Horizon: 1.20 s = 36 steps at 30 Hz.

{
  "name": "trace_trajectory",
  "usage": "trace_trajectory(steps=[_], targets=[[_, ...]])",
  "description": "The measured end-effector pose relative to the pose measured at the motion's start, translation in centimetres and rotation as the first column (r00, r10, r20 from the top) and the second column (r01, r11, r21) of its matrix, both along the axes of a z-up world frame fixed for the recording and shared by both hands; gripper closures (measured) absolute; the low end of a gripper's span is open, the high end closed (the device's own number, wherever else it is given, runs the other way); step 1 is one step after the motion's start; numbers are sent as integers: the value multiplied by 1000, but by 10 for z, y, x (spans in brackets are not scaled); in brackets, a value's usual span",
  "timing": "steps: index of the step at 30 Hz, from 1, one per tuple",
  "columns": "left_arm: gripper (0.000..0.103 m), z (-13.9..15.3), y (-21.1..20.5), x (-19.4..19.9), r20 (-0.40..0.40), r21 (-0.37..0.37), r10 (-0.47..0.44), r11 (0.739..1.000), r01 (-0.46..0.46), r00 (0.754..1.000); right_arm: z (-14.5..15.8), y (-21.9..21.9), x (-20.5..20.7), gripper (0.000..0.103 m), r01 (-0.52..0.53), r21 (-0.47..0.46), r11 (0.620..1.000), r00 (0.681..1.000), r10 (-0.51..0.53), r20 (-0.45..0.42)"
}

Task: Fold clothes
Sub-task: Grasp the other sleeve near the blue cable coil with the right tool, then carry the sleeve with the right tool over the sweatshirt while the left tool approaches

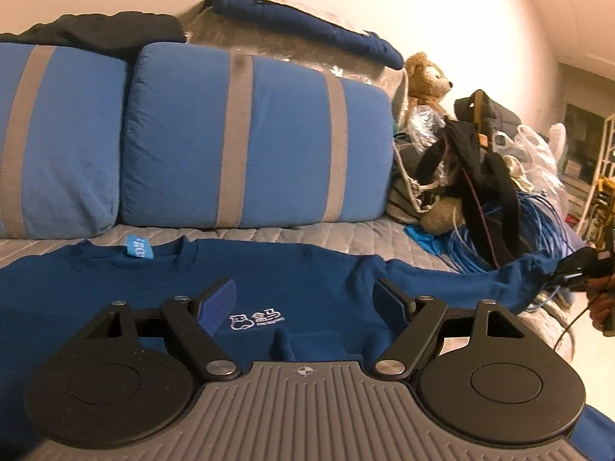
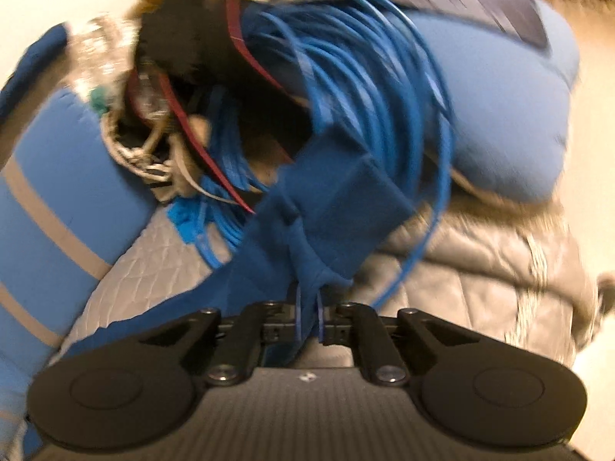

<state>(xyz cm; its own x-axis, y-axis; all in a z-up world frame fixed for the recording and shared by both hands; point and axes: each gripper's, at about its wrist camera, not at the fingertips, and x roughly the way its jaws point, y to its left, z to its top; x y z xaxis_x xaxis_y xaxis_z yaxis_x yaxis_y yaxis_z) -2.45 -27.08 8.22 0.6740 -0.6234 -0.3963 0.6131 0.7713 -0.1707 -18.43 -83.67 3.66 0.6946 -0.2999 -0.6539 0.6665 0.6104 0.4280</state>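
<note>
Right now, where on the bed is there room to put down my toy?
The bare grey quilted cover between the striped blue pillows and the dark blue sweatshirt's collar is a thin free strip. The bed's right end is crowded: coiled blue cable, black bag, brown teddy bear. The right tool grips the sleeve there.

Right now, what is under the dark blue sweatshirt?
The sweatshirt lies on a grey quilted cover, visible around its edges. What the cloth covers is hidden. The right gripper holds its sleeve.
</note>
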Motion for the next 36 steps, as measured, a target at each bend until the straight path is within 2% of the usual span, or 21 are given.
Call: trace_trajectory(steps=[4,7,10,14,16,18,19,22,25,26,27,28,29,30,32,34,36], targets=[[24,0,4,4,-17,-5,31,1000,-31,999,27,26,14,97,-68,-173,983,998,69,-1],[24,-2,5,8,-37,1,58,998,-58,998,53,62,34,97,-142,-337,931,989,149,-5],[24,-3,8,12,-61,2,84,996,-84,995,79,109,56,97,-229,-500,835,968,251,-23],[24,-5,15,17,-81,5,133,991,-133,988,97,192,89,97,-367,-654,661,903,423,-79],[24,-6,18,20,-92,7,159,987,-159,983,94,233,105,97,-445,-684,577,851,511,-122],[24,-7,22,23,-106,3,180,984,-180,978,81,274,118,98,-542,-690,480,775,603,-189],[24,-8,24,24,-113,1,190,982,-191,975,70,294,124,98,-600,-682,418,723,647,-241],[24,-8,28,27,-129,-1,213,977,-215,969,28,346,134,98,-764,-616,192,529,734,-427],[24,-7,30,28,-140,-8,220,975,-224,965,-10,376,130,98,-849,-528,-40,340,723,-601],[24,-7,30,29,-147,-11,220,975,-224,964,-20,383,127,97,-857,-506,-100,299,703,-645],[24,-7,31,30,-156,-15,217,975,-222,963,-26,386,124,96,-859,-491,-145,276,678,-681],[24,-7,31,31,-167,-20,214,975,-220,962,-28,388,123,84,-863,-478,-166,260,664,-701],[24,-8,31,32,-176,-24,211,975,-219,962,-28,388,121,72,-863,-476,-169,257,664,-702],[24,-8,32,33,-183,-29,209,976,-217,961,-26,387,119,72,-861,-480,-168,259,667,-698],[24,-8,33,33,-191,-37,205,976,-216,960,-26,388,116,63,-854,-485,-186,262,651,-712],[24,-8,34,33,-199,-43,205,975,-218,958,-27,390,113,62,-851,-480,-213,251,638,-728],[24,-9,36,34,-215,-57,200,975,-217,956,-29,393,112,62,-854,-470,-223,238,636,-734]])
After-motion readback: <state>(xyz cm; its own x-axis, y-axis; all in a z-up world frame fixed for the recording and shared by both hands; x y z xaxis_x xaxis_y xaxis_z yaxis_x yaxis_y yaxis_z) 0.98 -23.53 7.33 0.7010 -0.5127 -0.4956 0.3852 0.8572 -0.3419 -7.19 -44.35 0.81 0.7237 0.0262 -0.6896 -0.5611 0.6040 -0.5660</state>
